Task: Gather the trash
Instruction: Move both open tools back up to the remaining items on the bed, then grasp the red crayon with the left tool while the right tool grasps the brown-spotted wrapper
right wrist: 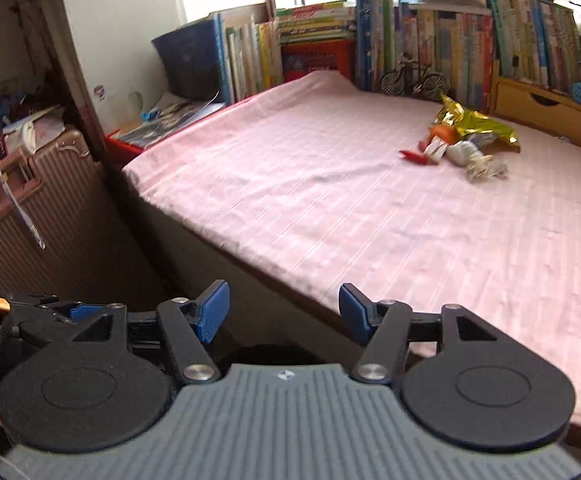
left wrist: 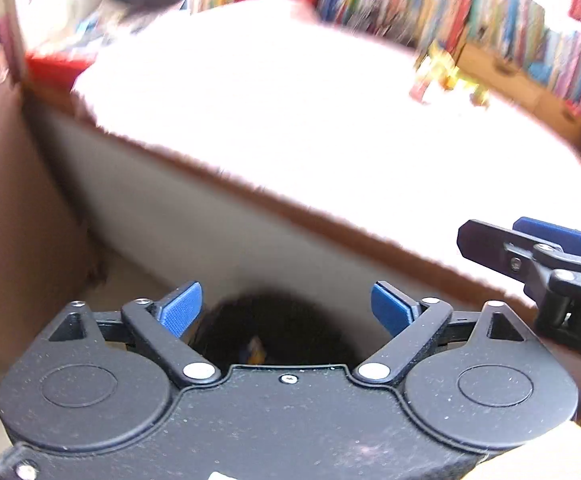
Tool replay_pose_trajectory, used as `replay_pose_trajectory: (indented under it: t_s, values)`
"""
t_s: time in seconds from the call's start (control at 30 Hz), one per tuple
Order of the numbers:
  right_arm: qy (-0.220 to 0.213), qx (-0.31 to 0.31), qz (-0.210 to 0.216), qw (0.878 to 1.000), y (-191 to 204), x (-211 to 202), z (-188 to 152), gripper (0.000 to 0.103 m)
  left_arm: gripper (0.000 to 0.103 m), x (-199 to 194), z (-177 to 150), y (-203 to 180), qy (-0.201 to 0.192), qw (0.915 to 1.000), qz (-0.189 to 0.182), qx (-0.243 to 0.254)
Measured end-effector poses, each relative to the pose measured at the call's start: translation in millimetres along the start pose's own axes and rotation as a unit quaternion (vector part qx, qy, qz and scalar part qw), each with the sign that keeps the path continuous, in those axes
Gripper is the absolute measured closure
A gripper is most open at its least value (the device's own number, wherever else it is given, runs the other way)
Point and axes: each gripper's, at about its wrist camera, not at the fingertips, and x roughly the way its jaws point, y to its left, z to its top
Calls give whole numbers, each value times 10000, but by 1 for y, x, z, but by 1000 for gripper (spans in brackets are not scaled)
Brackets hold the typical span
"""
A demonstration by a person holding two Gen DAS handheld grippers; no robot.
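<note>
While both hand-held grippers stood open and empty, the left hand-held gripper (left wrist: pixel 280 310) and the right hand-held gripper (right wrist: pixel 284 312) hung at the near edge of the bed (right wrist: pixel 290 200), above what seemed, in the blurred left view, a dark bin (left wrist: pixel 270 332). The trash (right wrist: pixel 466 142) lay well apart from them, near the bookshelf (right wrist: pixel 450 40) at the bed's far side. Reaching that far risked scattering the loose pile or snagging the sheet. It looked light and crumpled: a gold foil bag, red-and-white wrappers, and a pale twisted packet.
</note>
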Motion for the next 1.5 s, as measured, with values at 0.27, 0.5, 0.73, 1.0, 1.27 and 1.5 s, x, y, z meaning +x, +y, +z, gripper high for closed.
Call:
replay_pose_trajectory:
  t_s: [0.27,0.5,0.73,1.0,1.27,1.5]
  values:
    - [-786,444,-939,9915,-83,-14,49,18,7,17,75,-64,-588,9966,-415,401]
    - [-695,632,-1355,9863,-148,12,78,18,6,71,120,-124,-747,9954,-357,487]
    - [-274,626,-1370,9882,-200,37,87,18,10,127,156,-162,-443,9968,-301,594]
    - [271,618,-995,9927,-232,94,99,13,19,192,183,-185,-181,9968,58,780]
    - [527,-71,-868,9948,-238,147,121,9,30,235,201,-200,-162,9956,195,902]
    - [769,-222,-717,9942,-242,176,123,9,34,250,211,-203,-214,9939,222,1057]
